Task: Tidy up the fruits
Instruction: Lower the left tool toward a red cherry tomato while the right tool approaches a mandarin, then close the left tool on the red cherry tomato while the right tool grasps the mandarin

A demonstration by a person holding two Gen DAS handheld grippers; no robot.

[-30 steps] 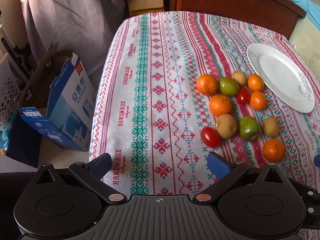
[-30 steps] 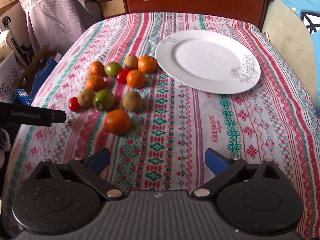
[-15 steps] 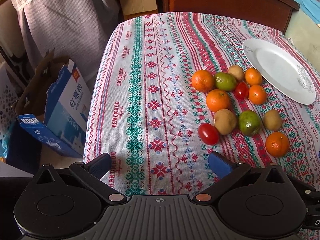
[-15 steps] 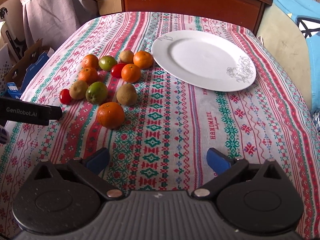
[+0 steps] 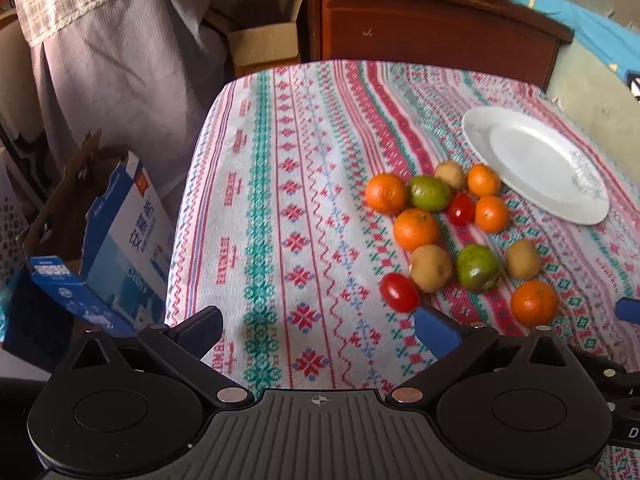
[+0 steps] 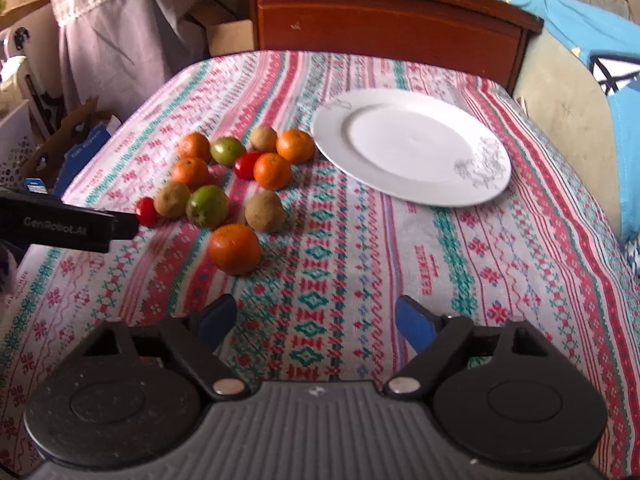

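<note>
Striped tablecloth (image 6: 400, 248): fruits (image 6: 224, 184) beside plate (image 6: 412, 152); left hand-held gripper (image 5: 316, 326) spread, right hand-held gripper (image 6: 316, 318) closing, empty.

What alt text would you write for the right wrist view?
Eleven small fruits, namely oranges, green fruits, brown kiwis and red tomatoes, lie clustered on a striped patterned tablecloth beside an empty white round plate. The right gripper is closing on nothing.

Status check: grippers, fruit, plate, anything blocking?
Left gripper open, empty. Right gripper closing, nothing between jaws. Fruits all on cloth; plate bare. Nothing blocking.
</note>
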